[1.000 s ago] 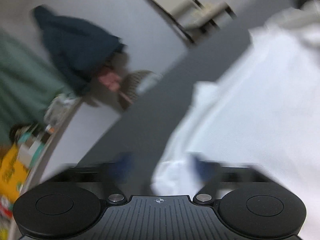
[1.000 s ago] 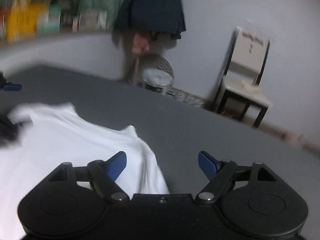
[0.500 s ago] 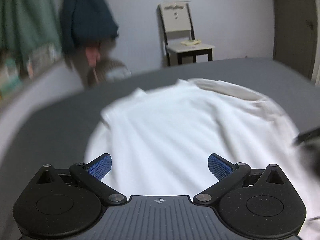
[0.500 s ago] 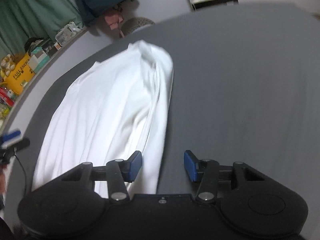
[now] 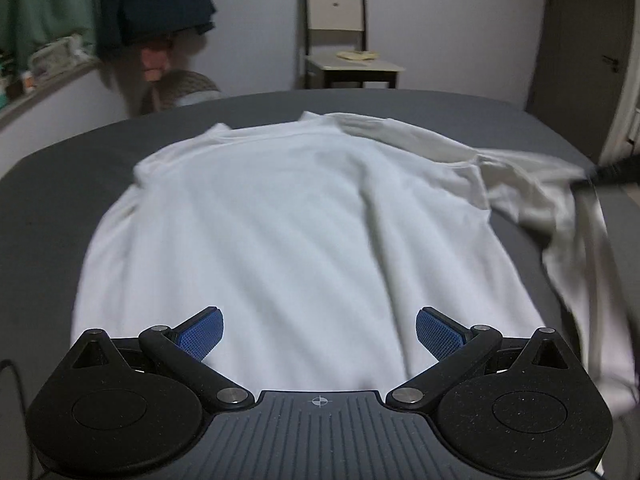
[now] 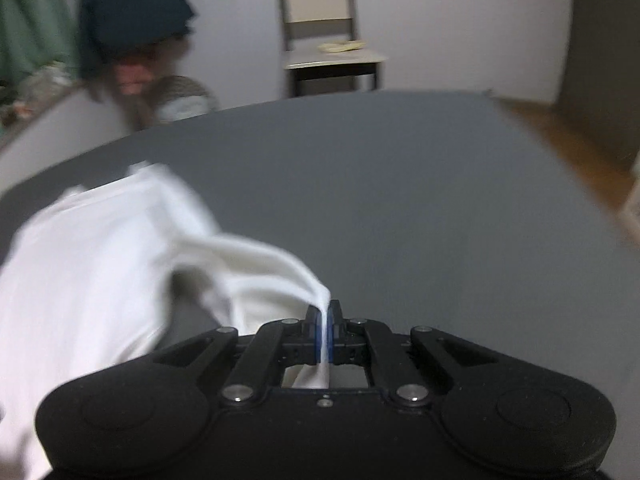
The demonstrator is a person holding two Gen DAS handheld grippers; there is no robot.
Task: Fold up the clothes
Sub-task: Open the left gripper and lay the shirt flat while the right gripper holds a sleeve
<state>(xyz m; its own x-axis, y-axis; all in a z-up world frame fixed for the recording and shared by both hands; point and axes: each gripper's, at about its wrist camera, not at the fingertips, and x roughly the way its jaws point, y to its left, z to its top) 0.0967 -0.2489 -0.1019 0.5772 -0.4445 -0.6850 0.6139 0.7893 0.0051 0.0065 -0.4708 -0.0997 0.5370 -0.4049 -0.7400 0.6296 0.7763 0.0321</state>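
Observation:
A white long-sleeved shirt [image 5: 296, 220] lies spread on the dark grey surface [image 5: 56, 184], collar toward the far side. My left gripper [image 5: 319, 332] hovers open over its near hem, blue pads wide apart, nothing between them. In the left wrist view the shirt's right sleeve [image 5: 560, 200] is lifted off the surface, drawn up to the right gripper [image 5: 600, 171] at the frame's right edge. In the right wrist view my right gripper [image 6: 324, 330] is shut on a pinch of that white sleeve [image 6: 276, 272], which rises from the shirt body [image 6: 80, 264] at the left.
A chair [image 5: 344, 40] stands against the far wall behind the grey surface. A dark garment [image 5: 152, 4] hangs at the back left above a round basket [image 5: 184, 88]. A cluttered ledge [image 5: 48, 64] and green curtain run along the left. Bare grey surface [image 6: 420, 184] lies right of the shirt.
My right gripper has shut on the sleeve and raised it. My left gripper stays open and now sits squarely over the hem.

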